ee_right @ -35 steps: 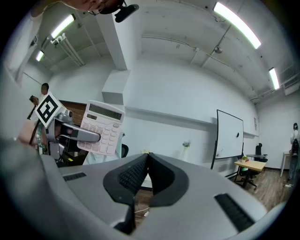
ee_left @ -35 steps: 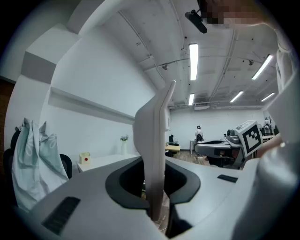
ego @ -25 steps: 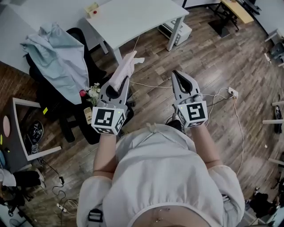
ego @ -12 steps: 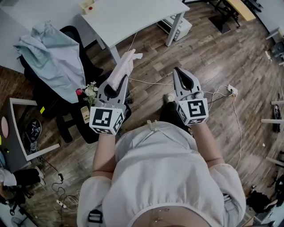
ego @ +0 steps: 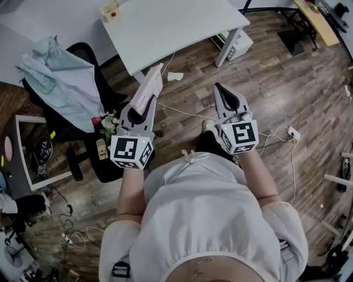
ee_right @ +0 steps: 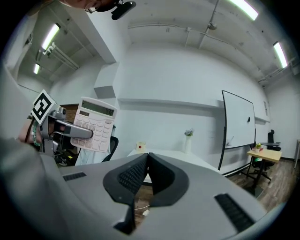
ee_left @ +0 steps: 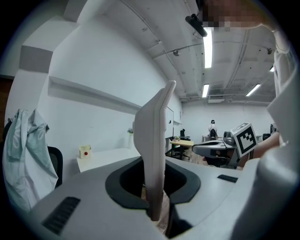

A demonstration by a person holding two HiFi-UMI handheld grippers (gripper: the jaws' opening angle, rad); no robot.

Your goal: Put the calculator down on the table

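Wooden floor [ego: 287,82], white table [ego: 176,22] ahead, left hand-held gripper [ego: 144,104] clamping calculator [ego: 152,81], right hand-held gripper [ego: 217,87] closed, empty

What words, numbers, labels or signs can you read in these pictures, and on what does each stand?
None can be read for certain.
calculator: key and display marks, too small and blurred to read.
marker cube: black-and-white square pattern, no letters.
small box on the table: a red dot, no legible wording.
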